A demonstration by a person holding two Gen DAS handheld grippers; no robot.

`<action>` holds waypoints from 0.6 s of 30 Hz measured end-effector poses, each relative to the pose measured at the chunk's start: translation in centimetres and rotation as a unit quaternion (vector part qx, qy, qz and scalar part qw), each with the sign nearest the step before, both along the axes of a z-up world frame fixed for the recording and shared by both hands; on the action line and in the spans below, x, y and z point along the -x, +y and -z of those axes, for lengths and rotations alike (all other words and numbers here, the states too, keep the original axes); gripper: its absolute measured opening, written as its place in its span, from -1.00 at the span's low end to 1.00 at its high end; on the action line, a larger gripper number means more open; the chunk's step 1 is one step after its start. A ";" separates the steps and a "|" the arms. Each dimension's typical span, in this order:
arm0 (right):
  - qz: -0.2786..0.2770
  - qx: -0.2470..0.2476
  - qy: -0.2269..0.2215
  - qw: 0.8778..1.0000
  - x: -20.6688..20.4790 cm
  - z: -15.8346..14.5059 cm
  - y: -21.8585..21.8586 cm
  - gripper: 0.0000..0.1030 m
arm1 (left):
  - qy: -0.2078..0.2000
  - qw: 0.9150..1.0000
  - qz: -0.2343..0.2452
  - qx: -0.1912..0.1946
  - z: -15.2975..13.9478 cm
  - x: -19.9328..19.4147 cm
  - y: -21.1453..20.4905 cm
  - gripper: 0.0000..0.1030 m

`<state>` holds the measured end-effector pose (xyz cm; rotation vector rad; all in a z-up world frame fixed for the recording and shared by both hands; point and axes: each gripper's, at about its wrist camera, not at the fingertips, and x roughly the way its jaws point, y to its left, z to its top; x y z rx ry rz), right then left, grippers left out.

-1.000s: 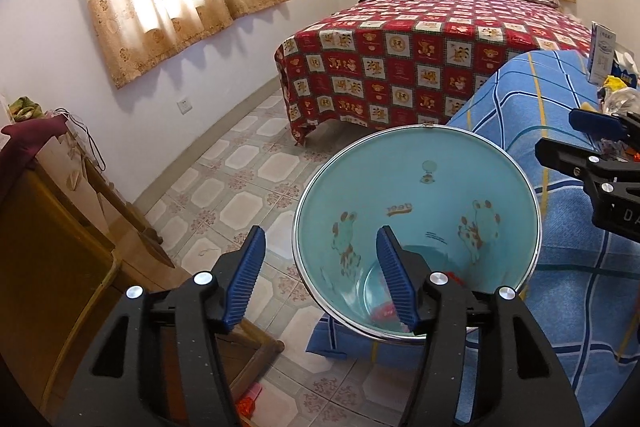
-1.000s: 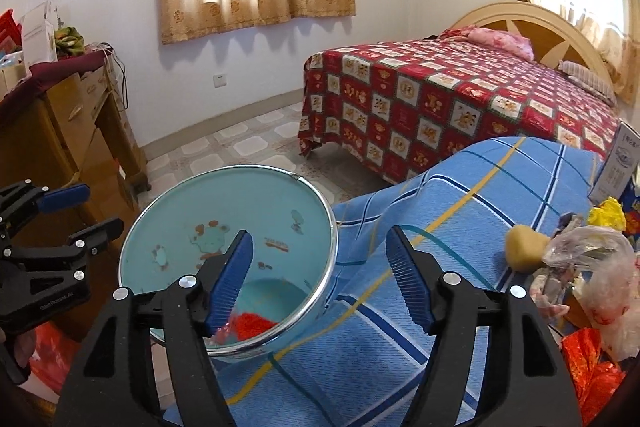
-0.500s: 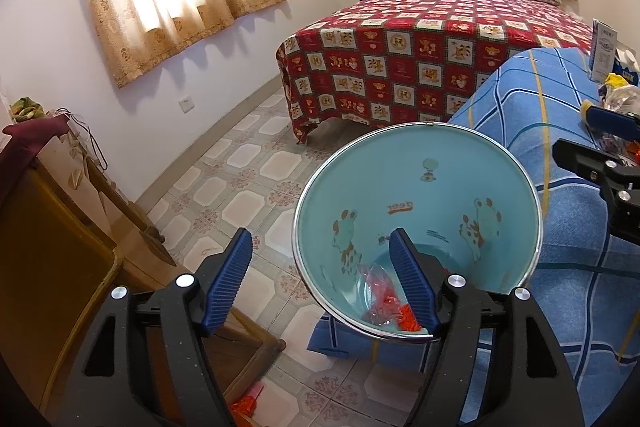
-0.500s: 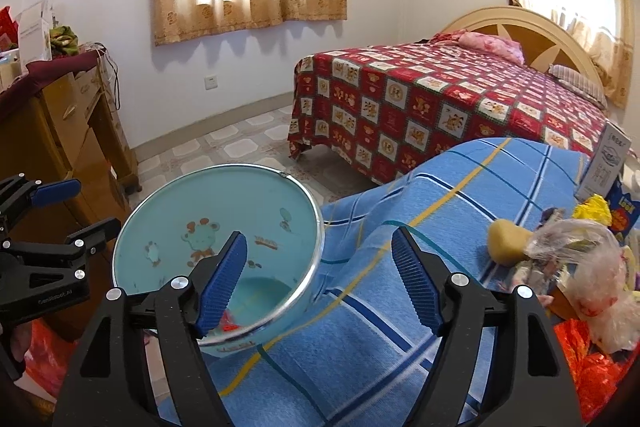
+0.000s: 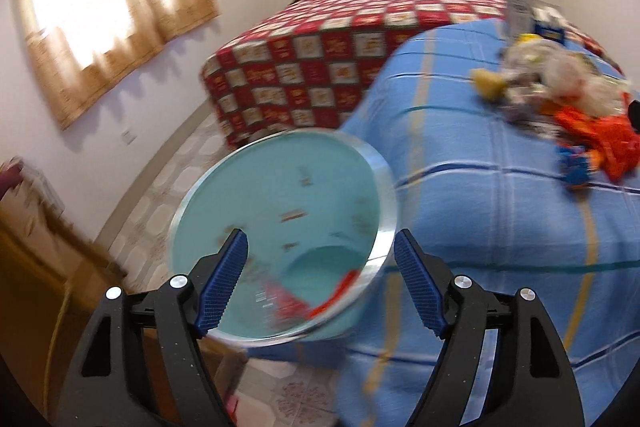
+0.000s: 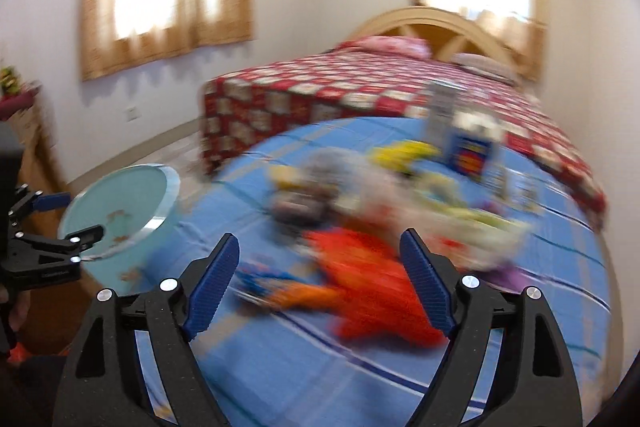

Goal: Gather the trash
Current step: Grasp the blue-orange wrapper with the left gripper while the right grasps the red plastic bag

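Bedroom scene, both views blurred. Trash pile (image 6: 384,203) lies on the blue plaid bedspread (image 6: 320,367), far right in the left wrist view; a red-orange wrapper (image 6: 372,279) lies nearest. Right gripper (image 6: 320,279) hovers over it, jaws wide apart and empty. Judged step: descend, straddle one wrapper only, close without pinching cloth. Left gripper (image 5: 320,283) is likewise spread and empty, near the rim of the light-blue bin (image 5: 280,227) beside the bed; red scraps (image 5: 308,303) lie inside.
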<state>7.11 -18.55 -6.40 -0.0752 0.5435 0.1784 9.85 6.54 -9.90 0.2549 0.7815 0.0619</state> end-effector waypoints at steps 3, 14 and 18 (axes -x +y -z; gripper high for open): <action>0.059 -0.004 0.003 0.998 1.1 0.4 -4.8 0.60 | -0.001 0.999 0.033 0.008 -0.1 -0.4 -3.7 0.44; 0.148 -0.039 0.015 0.988 2.3 3.2 -12.9 0.62 | -0.005 0.993 0.112 0.031 -0.2 -1.2 -13.6 0.45; 0.152 -0.044 0.019 0.987 2.6 4.1 -13.4 0.62 | 0.006 0.991 0.128 0.029 0.5 -1.5 -15.1 0.45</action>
